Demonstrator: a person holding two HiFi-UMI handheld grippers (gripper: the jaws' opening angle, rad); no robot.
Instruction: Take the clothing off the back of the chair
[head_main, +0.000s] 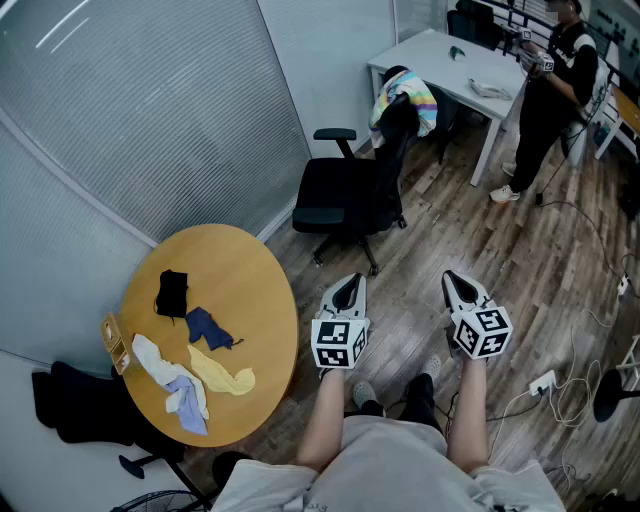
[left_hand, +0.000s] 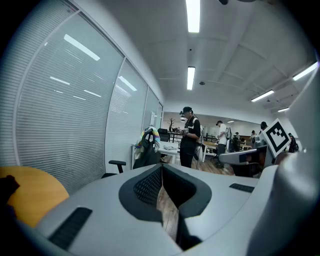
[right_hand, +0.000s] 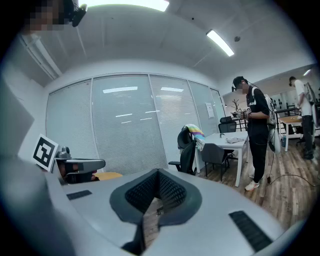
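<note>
A striped pastel garment (head_main: 405, 100) hangs over the back of a black office chair (head_main: 345, 195) beyond my grippers; it also shows small in the left gripper view as the garment (left_hand: 150, 137) and in the right gripper view as the garment (right_hand: 194, 132). My left gripper (head_main: 347, 290) and right gripper (head_main: 455, 283) hover side by side over the wooden floor, well short of the chair. Both are shut with nothing between the jaws, as the left gripper (left_hand: 162, 192) and right gripper (right_hand: 152, 200) show close up.
A round wooden table (head_main: 255, 300) at the left carries several small cloths (head_main: 190, 360). A white desk (head_main: 450, 70) stands behind the chair. A person in black (head_main: 550, 90) stands at the far right. Cables and a power strip (head_main: 545, 385) lie on the floor at the right.
</note>
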